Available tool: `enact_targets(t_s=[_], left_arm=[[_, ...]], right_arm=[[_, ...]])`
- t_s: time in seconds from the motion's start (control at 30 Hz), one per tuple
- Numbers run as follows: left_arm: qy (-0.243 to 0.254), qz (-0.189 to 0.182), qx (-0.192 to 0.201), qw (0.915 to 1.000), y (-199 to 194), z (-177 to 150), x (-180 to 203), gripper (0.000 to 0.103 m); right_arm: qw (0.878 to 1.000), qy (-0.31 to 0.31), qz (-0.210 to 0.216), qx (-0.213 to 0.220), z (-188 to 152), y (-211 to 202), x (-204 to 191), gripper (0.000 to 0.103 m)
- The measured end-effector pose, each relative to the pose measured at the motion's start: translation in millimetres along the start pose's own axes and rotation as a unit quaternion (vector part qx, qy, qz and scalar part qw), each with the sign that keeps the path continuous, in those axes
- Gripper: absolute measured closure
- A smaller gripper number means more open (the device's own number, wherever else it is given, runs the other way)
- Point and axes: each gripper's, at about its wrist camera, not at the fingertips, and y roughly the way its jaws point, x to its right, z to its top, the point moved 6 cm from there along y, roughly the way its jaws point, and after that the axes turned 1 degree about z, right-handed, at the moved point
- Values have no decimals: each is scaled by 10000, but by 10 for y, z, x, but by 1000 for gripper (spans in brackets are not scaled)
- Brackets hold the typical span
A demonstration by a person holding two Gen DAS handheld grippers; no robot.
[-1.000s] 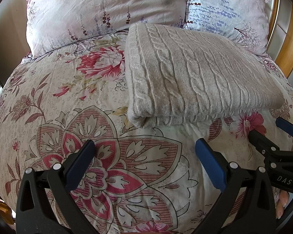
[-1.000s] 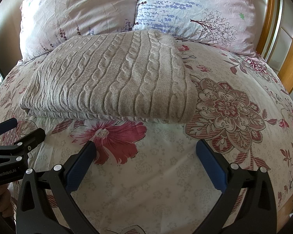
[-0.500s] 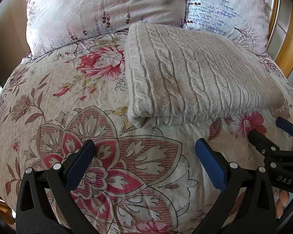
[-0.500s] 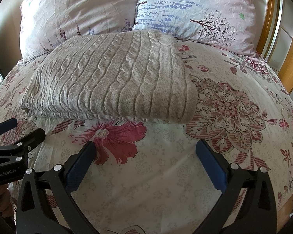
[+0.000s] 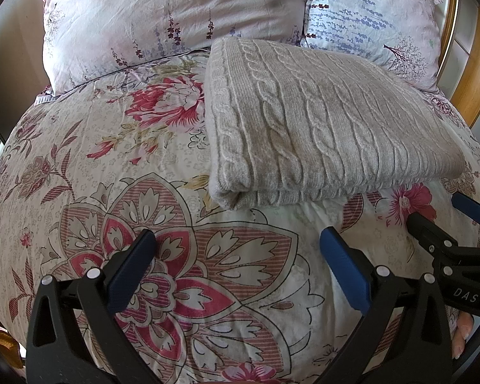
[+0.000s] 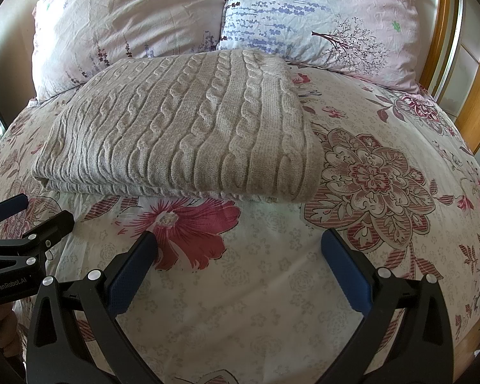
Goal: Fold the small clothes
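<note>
A beige cable-knit sweater (image 5: pixel 320 121) lies folded into a neat rectangle on the floral bedspread (image 5: pixel 112 160), just in front of the pillows. It also shows in the right wrist view (image 6: pixel 188 131). My left gripper (image 5: pixel 236 256) is open and empty, hovering above the bedspread a little short of the sweater's near left corner. My right gripper (image 6: pixel 236 256) is open and empty, short of the sweater's near right edge. Each gripper shows in the other's view: the right one at the right edge (image 5: pixel 444 224), the left one at the left edge (image 6: pixel 25 220).
Two floral pillows (image 5: pixel 176 9) (image 6: pixel 320 16) lean at the head of the bed behind the sweater. A wooden headboard (image 6: pixel 464 96) curves along the right side. The bedspread (image 6: pixel 384 176) extends around the sweater on both sides.
</note>
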Motion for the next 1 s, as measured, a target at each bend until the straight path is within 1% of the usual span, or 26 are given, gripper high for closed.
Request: enact_targets(t_s=[1.0], left_arm=[[48, -30, -49, 10000, 4, -15, -6, 2]], right_arm=[[10000, -9, 7, -1, -2, -2, 9, 1]])
